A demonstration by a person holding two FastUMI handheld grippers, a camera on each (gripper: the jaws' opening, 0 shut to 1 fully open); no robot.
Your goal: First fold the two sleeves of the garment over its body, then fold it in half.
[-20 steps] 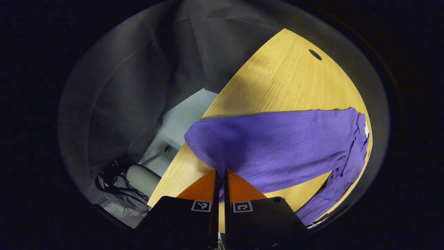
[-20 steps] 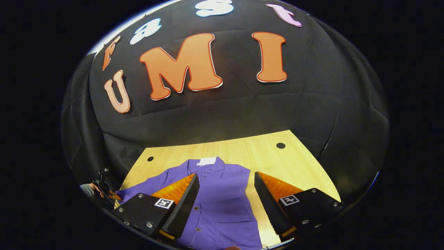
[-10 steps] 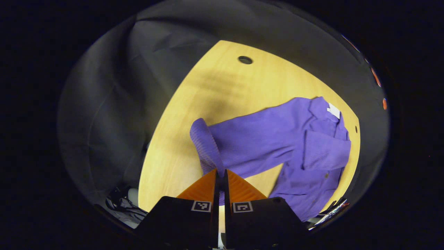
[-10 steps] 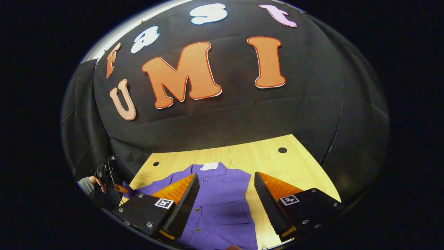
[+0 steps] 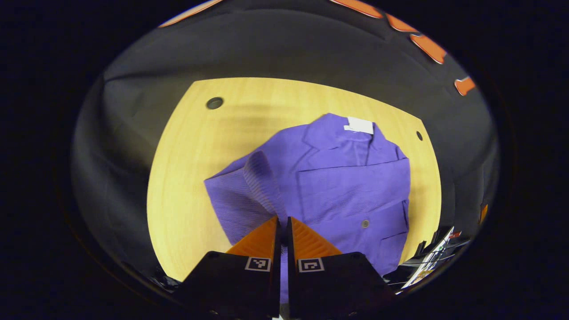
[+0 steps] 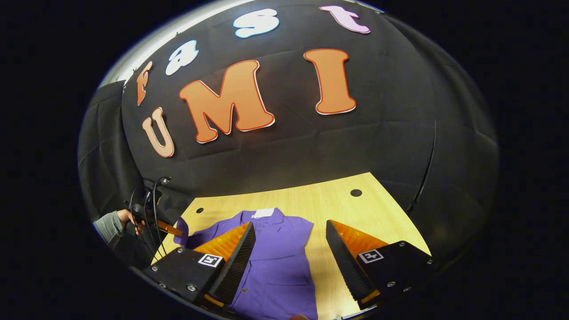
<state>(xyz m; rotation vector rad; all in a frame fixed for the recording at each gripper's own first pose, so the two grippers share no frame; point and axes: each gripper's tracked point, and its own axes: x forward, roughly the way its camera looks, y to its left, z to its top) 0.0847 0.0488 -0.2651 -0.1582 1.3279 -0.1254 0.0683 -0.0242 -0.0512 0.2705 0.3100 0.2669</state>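
Purple ribbed shirt (image 5: pixel 346 186) lay on the wooden table (image 5: pixel 186 178), one sleeve already folded over. The left gripper (image 5: pixel 281 222) pinched the other sleeve (image 5: pixel 262 182), lifted mid-fold; the right gripper (image 6: pixel 289 249) gaped empty. Halving remained.

Recording booth, black cloth wall (image 6: pixel 289 146), wooden table (image 5: pixel 186 169)
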